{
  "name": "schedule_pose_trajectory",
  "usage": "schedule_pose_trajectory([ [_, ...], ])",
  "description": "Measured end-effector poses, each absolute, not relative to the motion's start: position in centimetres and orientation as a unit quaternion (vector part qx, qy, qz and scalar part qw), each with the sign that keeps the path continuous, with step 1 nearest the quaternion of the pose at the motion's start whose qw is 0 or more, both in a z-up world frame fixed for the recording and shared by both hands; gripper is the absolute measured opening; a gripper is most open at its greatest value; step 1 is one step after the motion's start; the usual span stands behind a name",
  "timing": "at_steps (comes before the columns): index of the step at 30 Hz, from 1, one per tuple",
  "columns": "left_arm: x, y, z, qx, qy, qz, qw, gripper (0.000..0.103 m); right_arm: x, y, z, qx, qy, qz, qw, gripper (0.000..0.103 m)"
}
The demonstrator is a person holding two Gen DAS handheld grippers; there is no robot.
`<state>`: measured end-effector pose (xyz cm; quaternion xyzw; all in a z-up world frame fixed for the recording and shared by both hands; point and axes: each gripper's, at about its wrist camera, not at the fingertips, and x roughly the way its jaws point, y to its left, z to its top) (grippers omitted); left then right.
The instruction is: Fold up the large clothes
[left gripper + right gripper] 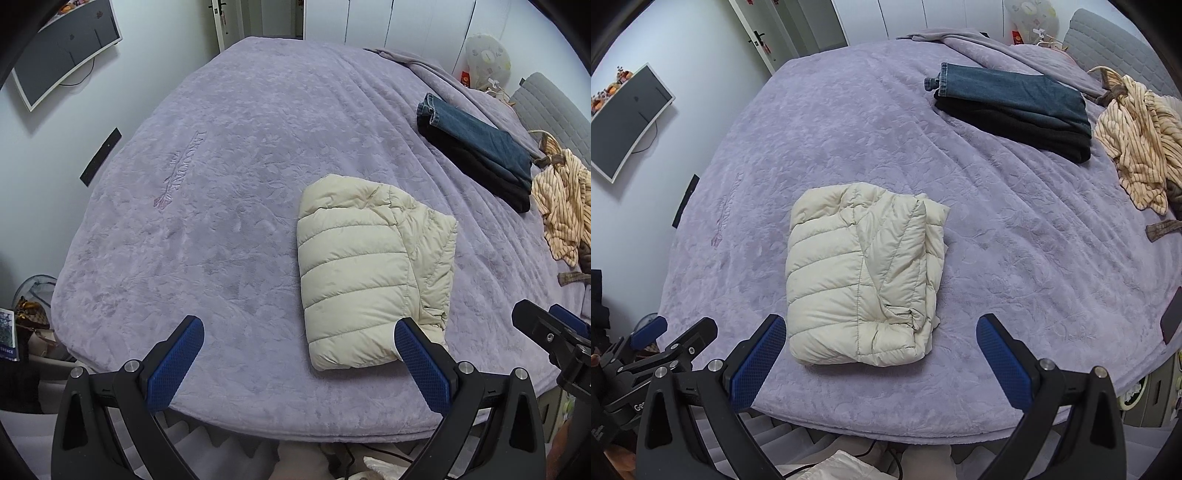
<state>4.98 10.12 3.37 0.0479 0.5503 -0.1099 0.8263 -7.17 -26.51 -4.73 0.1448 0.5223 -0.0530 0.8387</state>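
Cream puffer jacket (864, 280) lies folded into a compact bundle on the purple bed cover (1015, 240), near the bed's front edge. Left gripper (299, 347) stands with fingers (177, 362) spread wide and empty, its right finger overlapping the jacket's near corner in view; contact cannot be confirmed. Right gripper (881, 347) also stands wide and empty, just short of the jacket. Folded jeans (1015, 96) rest on a black garment (1015, 127) well apart toward the headboard, beside a crumpled striped garment (1137, 147).
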Motion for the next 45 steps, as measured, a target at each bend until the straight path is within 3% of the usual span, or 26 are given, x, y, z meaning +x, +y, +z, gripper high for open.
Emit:
schedule_pose_trajectory([
  [45, 5.41, 10.55, 2.90, 0.059, 0.551, -0.099, 0.826, 0.103, -7.27, -26.25, -4.55, 0.138, 0.525, -0.055, 0.838, 0.102],
])
